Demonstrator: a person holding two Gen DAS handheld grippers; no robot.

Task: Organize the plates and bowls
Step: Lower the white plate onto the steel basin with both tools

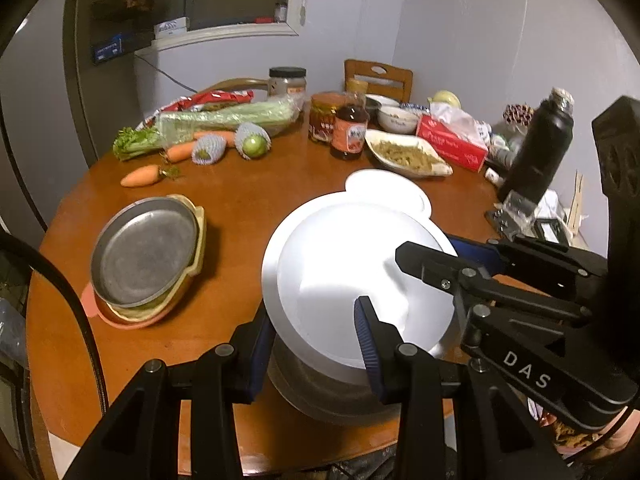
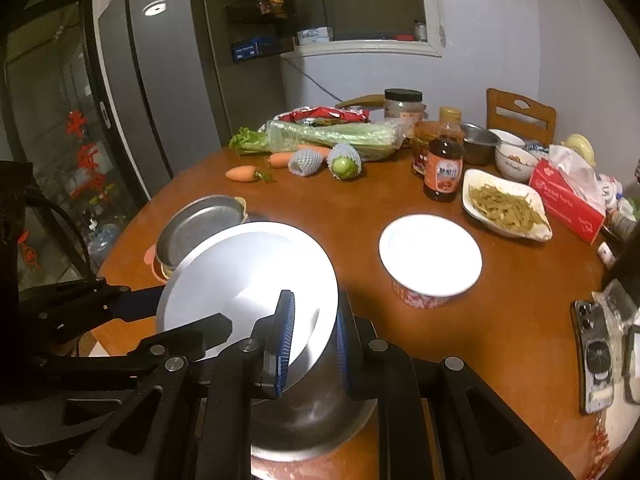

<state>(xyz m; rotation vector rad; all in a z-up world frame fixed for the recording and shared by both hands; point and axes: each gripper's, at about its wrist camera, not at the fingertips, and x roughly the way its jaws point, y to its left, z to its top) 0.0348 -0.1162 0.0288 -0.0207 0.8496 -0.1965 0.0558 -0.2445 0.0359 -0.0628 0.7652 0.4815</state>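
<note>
A shiny metal bowl (image 1: 344, 280) is held tilted above the wooden table (image 1: 248, 200); it also shows in the right wrist view (image 2: 248, 276). My left gripper (image 1: 316, 344) is shut on its near rim, one pad inside and one outside. My right gripper (image 2: 314, 340) is shut on the opposite rim. A stack of a metal plate (image 1: 144, 250) on yellow and pink dishes sits at the left; it also shows in the right wrist view (image 2: 200, 224). A white-lidded bowl (image 2: 430, 258) stands at mid table.
A white dish of noodles (image 2: 504, 204), a sauce bottle (image 2: 444, 168), jars, small bowls (image 2: 514, 162) and a red tissue box (image 2: 568, 200) crowd the far right. Carrots (image 2: 242, 173), celery and netted fruit lie at the back. A phone (image 2: 596, 354) lies at the right edge.
</note>
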